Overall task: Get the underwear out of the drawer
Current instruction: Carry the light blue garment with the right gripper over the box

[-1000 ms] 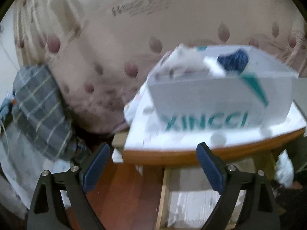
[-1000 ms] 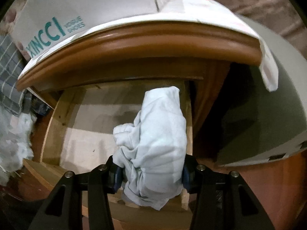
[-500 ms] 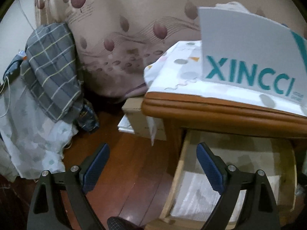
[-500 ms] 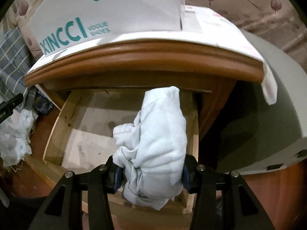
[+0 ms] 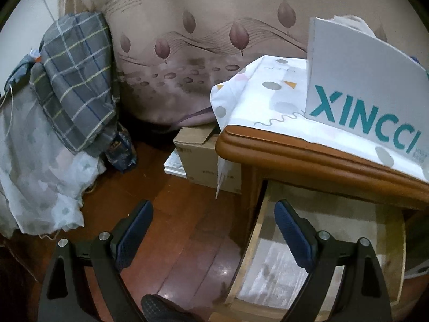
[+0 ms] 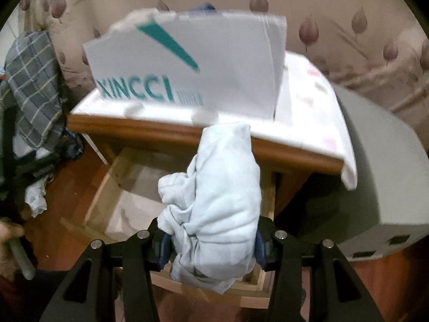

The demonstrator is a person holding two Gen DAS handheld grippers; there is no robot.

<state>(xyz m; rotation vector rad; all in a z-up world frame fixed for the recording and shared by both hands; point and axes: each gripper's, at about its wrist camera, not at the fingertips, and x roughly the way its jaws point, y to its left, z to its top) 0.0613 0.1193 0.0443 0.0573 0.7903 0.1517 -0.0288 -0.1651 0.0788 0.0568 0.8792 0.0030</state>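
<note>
Currently the right gripper [image 6: 210,240] has its fingers clenched on the pale underwear [image 6: 217,201], held above the open drawer [image 6: 107,177] of the wooden nightstand [image 6: 166,130]. A shoe box [image 6: 214,72] stands on its cloth-covered surface. The left gripper [image 5: 213,226], fingers released and empty, hangs over the wooden floor [image 5: 171,214] near a cardboard box [image 5: 203,158].

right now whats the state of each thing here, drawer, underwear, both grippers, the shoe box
drawer: pulled open, nothing visible on its lined bottom
underwear: bunched pale cloth, clamped and held above the open drawer
right gripper: shut on the underwear
left gripper: open, holding nothing
shoe box: upright on the cloth-covered cabinet top, lid off, cloth showing at its top edge
</note>
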